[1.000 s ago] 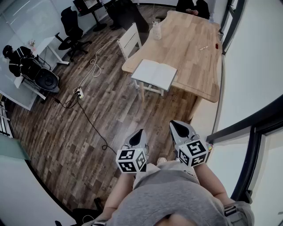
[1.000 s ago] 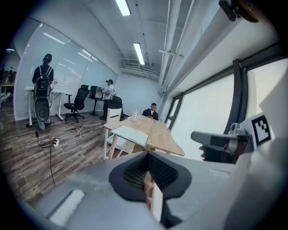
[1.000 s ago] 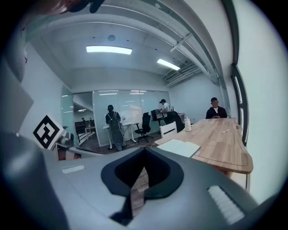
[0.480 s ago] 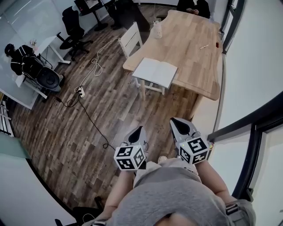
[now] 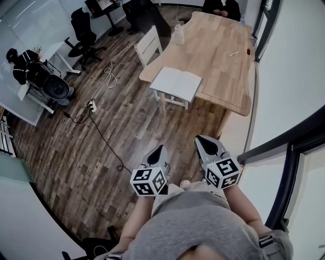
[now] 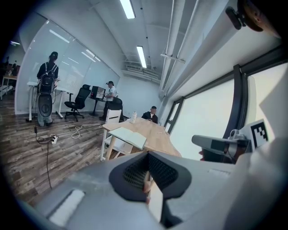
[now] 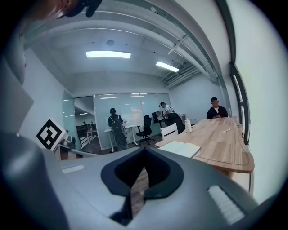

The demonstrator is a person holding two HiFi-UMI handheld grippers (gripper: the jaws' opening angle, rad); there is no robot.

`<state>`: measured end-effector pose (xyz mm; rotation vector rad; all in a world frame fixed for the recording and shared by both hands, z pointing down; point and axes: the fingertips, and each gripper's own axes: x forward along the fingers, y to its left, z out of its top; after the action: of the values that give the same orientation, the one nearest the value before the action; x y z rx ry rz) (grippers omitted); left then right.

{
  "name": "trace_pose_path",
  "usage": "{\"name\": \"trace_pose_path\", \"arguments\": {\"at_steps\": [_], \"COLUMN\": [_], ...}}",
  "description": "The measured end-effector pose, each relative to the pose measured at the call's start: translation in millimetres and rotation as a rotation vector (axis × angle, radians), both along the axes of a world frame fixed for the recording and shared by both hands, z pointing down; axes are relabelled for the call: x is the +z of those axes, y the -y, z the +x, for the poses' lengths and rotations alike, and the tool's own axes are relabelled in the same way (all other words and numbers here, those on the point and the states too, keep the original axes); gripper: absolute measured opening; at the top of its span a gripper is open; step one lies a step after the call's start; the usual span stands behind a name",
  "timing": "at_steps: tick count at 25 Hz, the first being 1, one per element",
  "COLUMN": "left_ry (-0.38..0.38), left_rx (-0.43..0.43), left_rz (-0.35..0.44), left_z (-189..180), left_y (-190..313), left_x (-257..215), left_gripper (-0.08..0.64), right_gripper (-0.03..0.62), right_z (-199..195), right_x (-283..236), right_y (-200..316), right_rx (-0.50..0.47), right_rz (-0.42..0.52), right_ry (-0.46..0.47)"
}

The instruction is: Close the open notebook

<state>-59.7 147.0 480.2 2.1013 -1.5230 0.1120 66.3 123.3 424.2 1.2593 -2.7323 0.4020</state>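
The open notebook [image 5: 177, 84] lies with white pages up on the near left corner of the long wooden table [image 5: 226, 61], overhanging the edge a little. It also shows in the left gripper view as the notebook [image 6: 127, 136] and in the right gripper view as the notebook [image 7: 180, 148]. Both grippers hang close to my body, well short of the table, above the wooden floor. My left gripper [image 5: 158, 149] is shut and holds nothing, jaws together [image 6: 147, 183]. My right gripper [image 5: 202, 140] points toward the table, also shut and empty [image 7: 136, 182].
A white chair [image 5: 150, 45] stands at the table's left side. A bottle [image 5: 180, 35] and a pen [image 5: 233, 54] are on the table; a person [image 5: 221, 6] sits at its far end. A cable [image 5: 101, 137] crosses the floor. Windows [image 5: 284, 147] line the right.
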Motion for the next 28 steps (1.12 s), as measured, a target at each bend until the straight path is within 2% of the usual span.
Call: {"name": "trace_pose_path", "arguments": {"at_steps": [15,21,28], "left_ry": [-0.024,-0.031,-0.038], "left_rx": [-0.015,0.003,0.003], "left_rz": [-0.009,-0.015,-0.024], "left_z": [3,6,-10], "left_y": [11,28,61], "left_x": [5,9,13], "left_gripper": [0.002,0.002,0.002], "right_gripper": [0.002,0.002,0.002], "right_z": [6,10,-3], "right_x": [5,11,13], "right_y": [12,26,58], "right_rx": [0.015,0.038,0.047], "right_rz": [-0.019,-0.034,-0.036], "right_ry": [-0.002,-0.014,-0.02]}}
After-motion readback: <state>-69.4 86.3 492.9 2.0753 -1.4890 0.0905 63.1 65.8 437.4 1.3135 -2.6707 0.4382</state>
